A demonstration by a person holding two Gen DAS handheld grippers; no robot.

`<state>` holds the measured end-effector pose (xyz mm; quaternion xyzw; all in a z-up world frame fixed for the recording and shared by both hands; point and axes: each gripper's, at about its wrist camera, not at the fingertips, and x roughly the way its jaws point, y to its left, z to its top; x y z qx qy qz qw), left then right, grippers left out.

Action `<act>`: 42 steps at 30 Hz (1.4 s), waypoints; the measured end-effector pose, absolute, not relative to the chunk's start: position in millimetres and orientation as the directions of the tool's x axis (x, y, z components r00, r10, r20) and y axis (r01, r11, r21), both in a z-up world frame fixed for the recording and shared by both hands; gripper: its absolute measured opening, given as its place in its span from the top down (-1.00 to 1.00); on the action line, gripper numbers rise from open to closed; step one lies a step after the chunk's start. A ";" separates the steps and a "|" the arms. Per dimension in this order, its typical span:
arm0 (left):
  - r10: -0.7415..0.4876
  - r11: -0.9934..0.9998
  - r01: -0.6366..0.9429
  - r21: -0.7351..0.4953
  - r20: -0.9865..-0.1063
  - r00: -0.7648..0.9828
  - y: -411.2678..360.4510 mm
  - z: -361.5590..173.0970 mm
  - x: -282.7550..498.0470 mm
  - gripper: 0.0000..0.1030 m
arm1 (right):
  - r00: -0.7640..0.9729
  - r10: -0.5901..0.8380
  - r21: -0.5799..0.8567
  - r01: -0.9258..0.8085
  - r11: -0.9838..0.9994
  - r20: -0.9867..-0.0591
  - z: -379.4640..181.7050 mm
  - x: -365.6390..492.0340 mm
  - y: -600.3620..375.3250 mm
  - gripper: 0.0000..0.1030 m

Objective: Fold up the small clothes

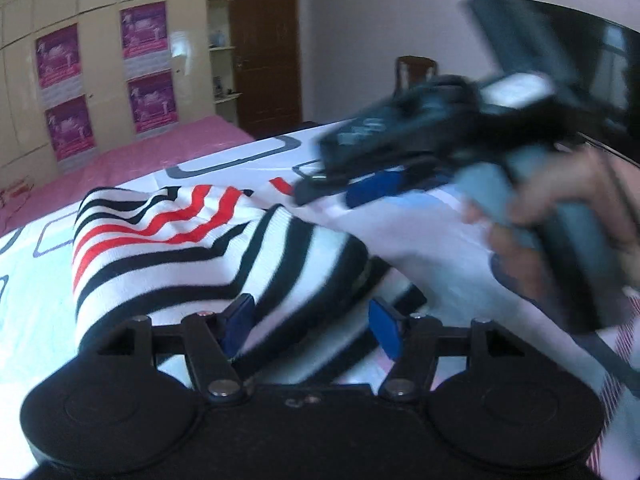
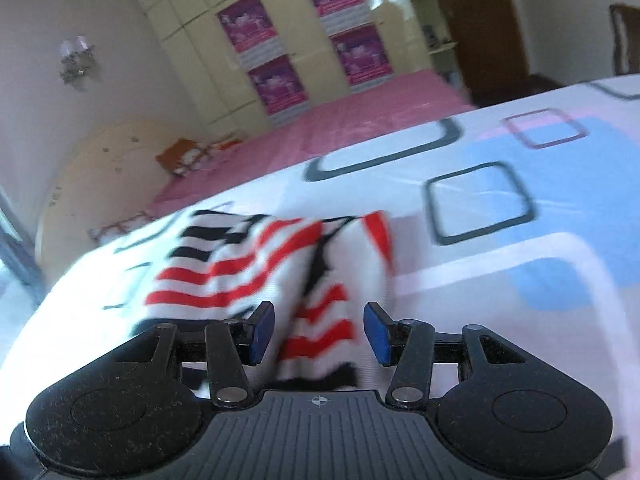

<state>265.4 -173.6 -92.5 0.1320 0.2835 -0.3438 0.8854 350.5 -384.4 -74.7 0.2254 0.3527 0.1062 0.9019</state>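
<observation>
A small white garment with red and black stripes (image 1: 168, 248) lies bunched on the patterned bed sheet (image 1: 36, 280). My left gripper (image 1: 312, 324) is open just above its near edge, the blue pads on either side of a fold. The other hand-held gripper (image 1: 360, 188) shows blurred at the upper right, low over the garment's far side, in a hand. In the right wrist view the garment (image 2: 256, 276) lies between and beyond my right gripper (image 2: 319, 332), whose jaws stand open around a striped fold.
The bed sheet (image 2: 520, 260) is white with blue, pink and dark rounded squares. A pink bed (image 2: 340, 120) lies beyond, with cream wardrobes carrying purple posters (image 2: 244, 24), a brown door (image 1: 266, 48) and a chair (image 1: 414, 70).
</observation>
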 end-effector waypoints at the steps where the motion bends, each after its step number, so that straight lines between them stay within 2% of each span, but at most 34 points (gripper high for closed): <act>1: -0.536 0.734 0.679 0.030 -0.588 0.606 -168.2 -91.1 265.3 -0.21 | 0.717 0.365 0.487 -0.041 0.872 -0.594 -77.1 355.2 -380.7 0.04; 6: -0.512 0.817 0.571 -0.077 -0.553 0.658 -122.9 -70.5 269.5 -0.20 | 0.680 0.419 0.544 -0.036 0.839 -0.601 -92.7 376.5 -374.6 0.04; 10: -0.458 0.873 0.472 -0.121 -0.535 0.710 -92.9 -57.1 275.4 -0.20 | 0.710 0.437 0.591 -0.038 0.806 -0.551 -86.0 376.4 -384.7 0.04; 17: -0.384 0.922 0.337 -0.191 -0.558 0.736 -73.8 -59.4 302.8 -0.20 | 0.643 0.454 0.575 -0.026 0.818 -0.617 -106.0 392.9 -370.9 0.04; 24: -0.375 0.927 0.306 -0.217 -0.568 0.732 -64.4 -63.9 311.3 -0.20 | 0.629 0.480 0.602 -0.025 0.798 -0.611 -118.3 401.5 -373.0 0.05; 26: -0.375 0.927 0.298 -0.228 -0.574 0.728 -64.9 -66.5 315.5 -0.20 | 0.617 0.503 0.615 -0.039 0.788 -0.606 -116.8 401.1 -372.8 0.33; 28: -0.376 0.927 0.293 -0.236 -0.578 0.724 -66.7 -67.3 319.9 -0.20 | 0.616 0.512 0.622 -0.045 0.782 -0.599 -114.4 399.4 -374.2 0.51; 36: -0.406 0.914 0.325 -0.243 -0.568 0.716 -77.3 -68.4 328.0 -0.20 | 0.750 0.382 0.468 -0.110 0.877 -0.540 -68.4 363.0 -387.7 0.59; 42: -0.434 0.900 0.355 -0.253 -0.600 0.672 -90.8 -81.6 327.7 -0.20 | 0.718 0.329 0.483 0.012 0.876 -0.614 -103.3 358.5 -405.0 0.59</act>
